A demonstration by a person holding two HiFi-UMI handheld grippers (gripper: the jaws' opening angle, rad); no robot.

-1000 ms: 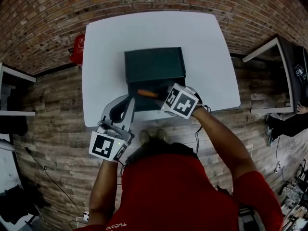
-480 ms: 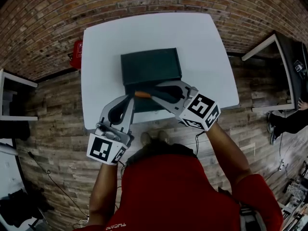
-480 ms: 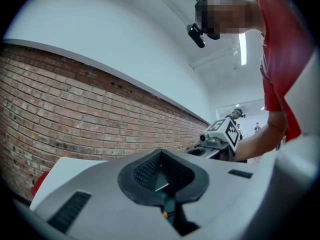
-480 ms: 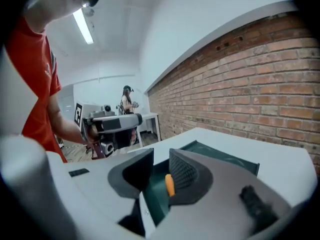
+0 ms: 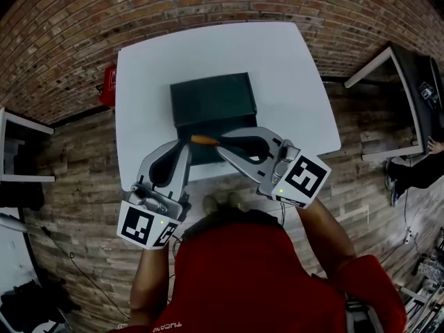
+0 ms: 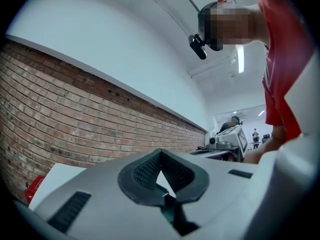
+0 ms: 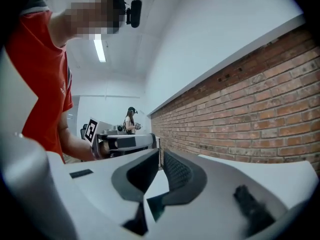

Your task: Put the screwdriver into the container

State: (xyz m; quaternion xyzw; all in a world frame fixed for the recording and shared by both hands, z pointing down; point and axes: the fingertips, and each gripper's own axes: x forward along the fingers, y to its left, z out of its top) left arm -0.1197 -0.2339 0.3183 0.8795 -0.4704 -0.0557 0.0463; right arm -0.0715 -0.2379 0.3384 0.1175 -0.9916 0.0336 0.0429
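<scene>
The right tool [image 5: 220,144] was closed on a screwdriver [image 5: 203,139], its orange handle jutting left over the near part of a dark green container [image 5: 211,99] on a white counter [image 5: 208,47]. The left tool [image 5: 182,146] — closed, empty — sat just beside the handle (crowding it). Best, probably, to carry the screwdriver further inside before opening; bare counter lay free on the other three sides.
</scene>
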